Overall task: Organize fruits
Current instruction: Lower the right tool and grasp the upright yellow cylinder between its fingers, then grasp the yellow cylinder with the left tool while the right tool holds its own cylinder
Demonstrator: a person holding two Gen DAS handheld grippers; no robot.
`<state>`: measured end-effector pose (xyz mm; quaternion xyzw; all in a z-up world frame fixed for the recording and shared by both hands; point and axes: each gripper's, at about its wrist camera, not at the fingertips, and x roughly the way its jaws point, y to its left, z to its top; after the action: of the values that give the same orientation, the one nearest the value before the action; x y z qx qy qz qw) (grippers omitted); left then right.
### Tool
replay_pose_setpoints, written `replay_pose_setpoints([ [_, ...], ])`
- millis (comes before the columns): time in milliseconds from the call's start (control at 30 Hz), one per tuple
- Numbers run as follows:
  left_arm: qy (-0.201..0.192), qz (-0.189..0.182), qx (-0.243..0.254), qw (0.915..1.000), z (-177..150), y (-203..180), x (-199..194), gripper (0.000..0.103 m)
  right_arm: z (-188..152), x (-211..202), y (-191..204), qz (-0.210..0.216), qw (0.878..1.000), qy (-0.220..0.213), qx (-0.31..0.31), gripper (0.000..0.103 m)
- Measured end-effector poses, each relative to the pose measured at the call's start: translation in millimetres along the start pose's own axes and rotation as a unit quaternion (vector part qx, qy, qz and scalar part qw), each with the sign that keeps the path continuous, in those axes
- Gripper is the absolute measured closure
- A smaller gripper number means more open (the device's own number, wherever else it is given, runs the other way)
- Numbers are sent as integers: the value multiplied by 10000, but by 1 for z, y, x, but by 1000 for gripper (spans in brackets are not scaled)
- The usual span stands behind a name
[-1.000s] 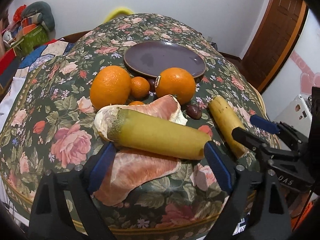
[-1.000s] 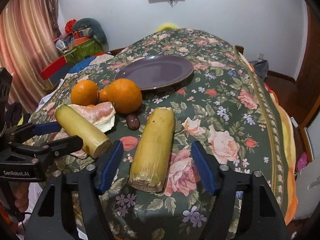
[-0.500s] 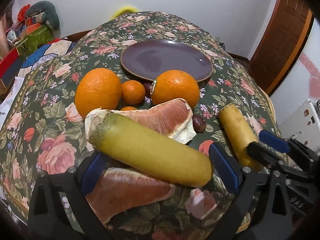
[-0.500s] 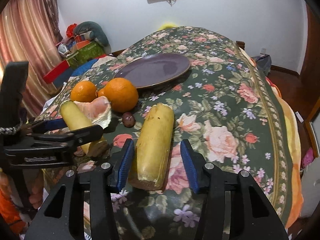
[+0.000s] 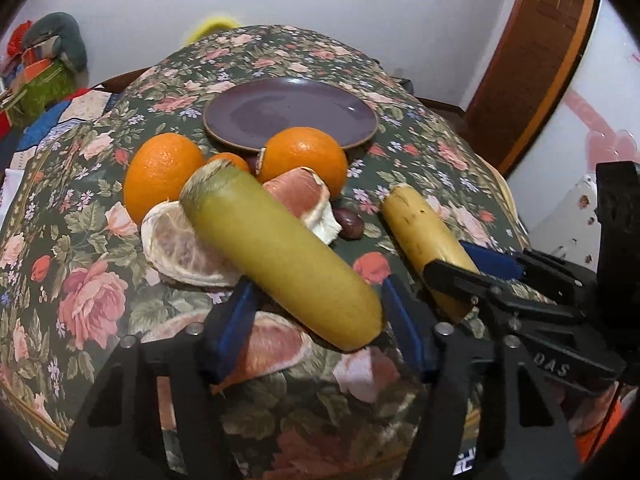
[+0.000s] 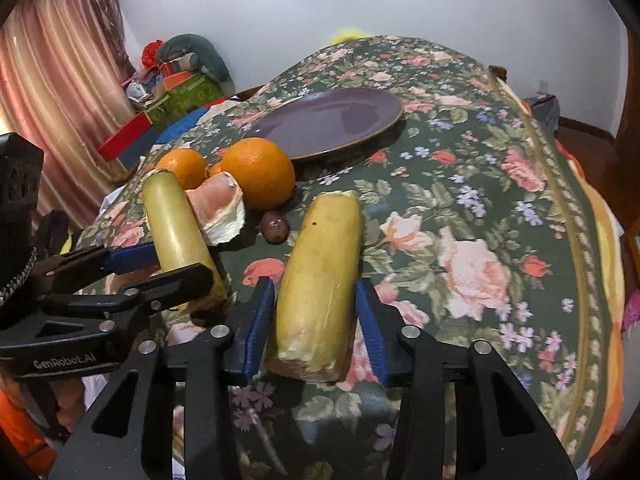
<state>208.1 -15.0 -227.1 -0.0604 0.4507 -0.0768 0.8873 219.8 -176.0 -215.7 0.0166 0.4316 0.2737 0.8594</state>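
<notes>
Both yellow-green cane sticks now between narrowed jaws, left one lifted at far end since a second ago. Left gripper [image 5: 316, 312] closing, blue pads against greenish stick [image 5: 280, 256], tilted above pink pomelo pieces [image 5: 188, 248]. Right gripper [image 6: 316, 320] closing around yellow stick [image 6: 320, 276]; contact unclear. Oranges [image 5: 162, 174], purple ceramic plate [image 5: 292, 114] beyond on floral tablecloth [image 5: 80, 280].
</notes>
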Motion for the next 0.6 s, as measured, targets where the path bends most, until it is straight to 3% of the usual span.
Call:
replay_pose_setpoints([
  [267, 86, -62, 428, 9990, -10, -19, -11, 70, -11, -17, -8, -142, 9999, 34, 25, 67],
  [433, 178, -80, 311, 9993, -6, -16, -14, 71, -9, -17, -10, -139, 9999, 84, 7, 67],
  [600, 126, 42, 230, 9996, 5, -17, -7, 63, -2, -11, -10, -92, 9999, 120, -21, 67],
])
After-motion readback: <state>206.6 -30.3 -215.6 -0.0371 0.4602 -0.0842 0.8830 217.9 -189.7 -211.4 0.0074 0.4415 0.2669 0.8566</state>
